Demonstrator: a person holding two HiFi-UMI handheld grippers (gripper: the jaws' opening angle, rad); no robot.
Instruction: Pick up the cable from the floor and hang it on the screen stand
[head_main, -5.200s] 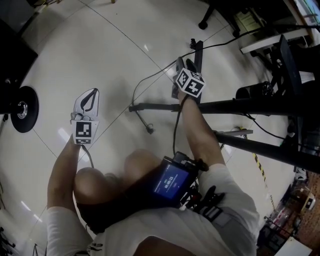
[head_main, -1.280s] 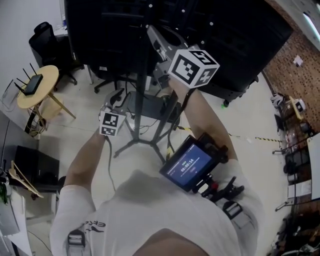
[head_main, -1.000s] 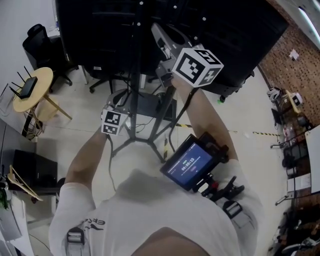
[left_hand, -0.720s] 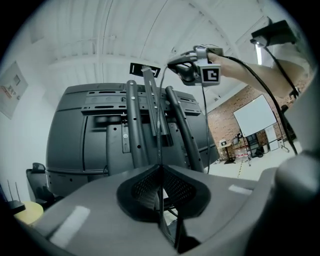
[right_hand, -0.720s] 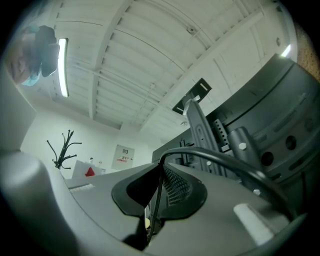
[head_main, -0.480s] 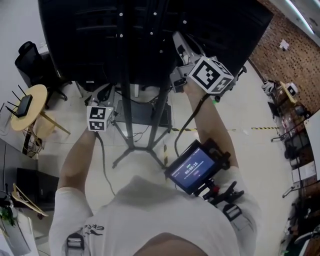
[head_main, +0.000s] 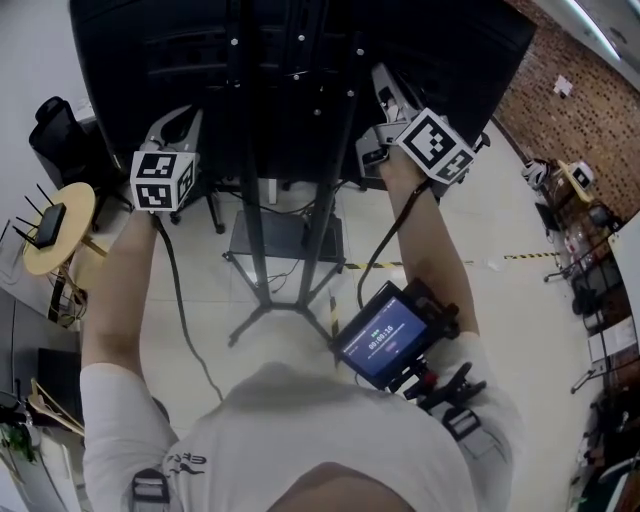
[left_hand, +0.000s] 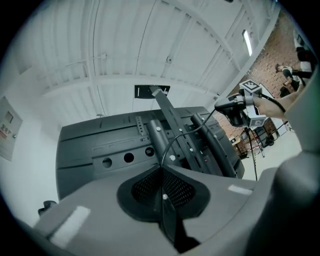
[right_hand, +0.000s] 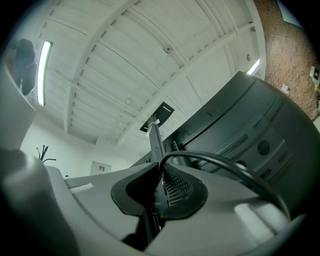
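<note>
left gripper (left_hand: 162, 172), its jaws just closed, pinches a thin black cable (left_hand: 175, 142) between its mesh pads. from there the cable climbs in an arc toward the right gripper (left_hand: 235, 107), small at the upper right of the left gripper view. in the right gripper view the jaws have eased a touch apart, yet the pads grip the cable, which loops out to the right and runs off the lower right edge, its end cut off.

from the head view both grippers are raised against the dark back of the screen (head_main: 300, 60), one at upper left, one at upper centre-right. the span of cable between them cannot be made out against the black panel. the screen's top is cut off by the frame's upper edge. the screen stand (head_main: 250, 250) drops down the middle. its feet are partly hidden behind the person's torso (head_main: 300, 440).
</note>
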